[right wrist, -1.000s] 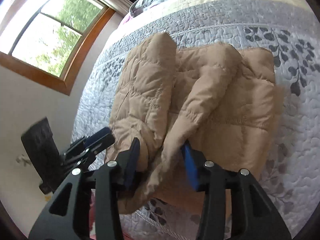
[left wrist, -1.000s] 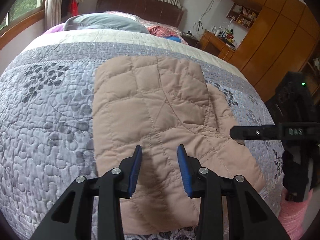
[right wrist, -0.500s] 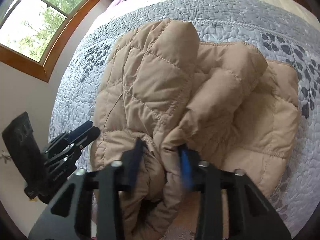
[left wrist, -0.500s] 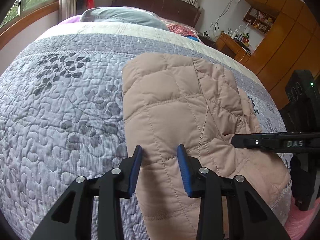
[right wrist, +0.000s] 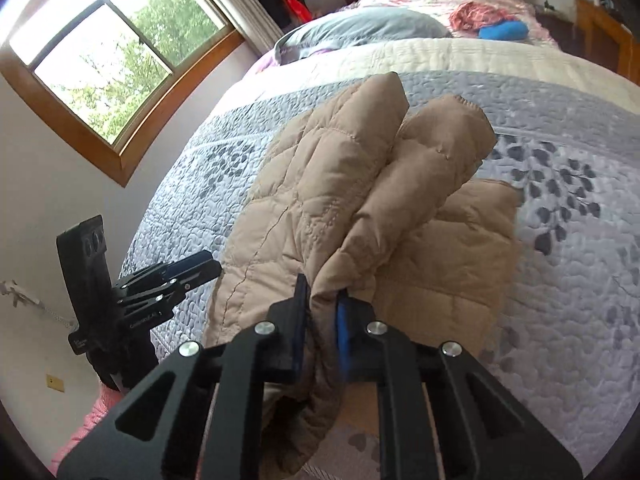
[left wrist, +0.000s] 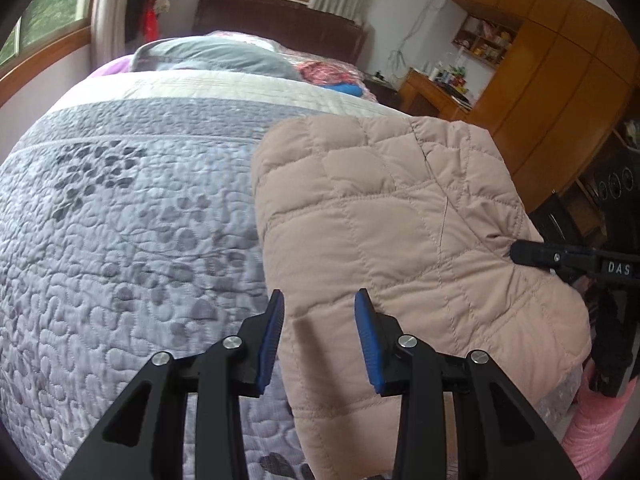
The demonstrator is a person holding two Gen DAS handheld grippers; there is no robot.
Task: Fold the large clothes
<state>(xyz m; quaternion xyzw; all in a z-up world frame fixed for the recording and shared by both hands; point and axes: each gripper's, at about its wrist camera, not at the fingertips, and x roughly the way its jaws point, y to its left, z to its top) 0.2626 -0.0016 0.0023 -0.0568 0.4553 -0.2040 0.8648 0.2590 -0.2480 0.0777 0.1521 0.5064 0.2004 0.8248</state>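
Both views close above the bed's foot, facing the headboard (left wrist: 280, 20); shared: the quilted jacket (left wrist: 380, 220), bedspread (right wrist: 560, 240), pillow (right wrist: 360, 28).

Tan quilted jacket (left wrist: 384, 232), grey leaf-patterned bedspread (left wrist: 132, 240) with cream band, blue-padded black fingers (left wrist: 368, 336)

Left of the left gripper (left wrist: 319, 334) fingers, bare quilt (left wrist: 120, 240) lies open. Ahead and right, the jacket (left wrist: 380, 216) bulks up. The right gripper (right wrist: 322, 322) fingers are filled with jacket fold; open quilt lies right.
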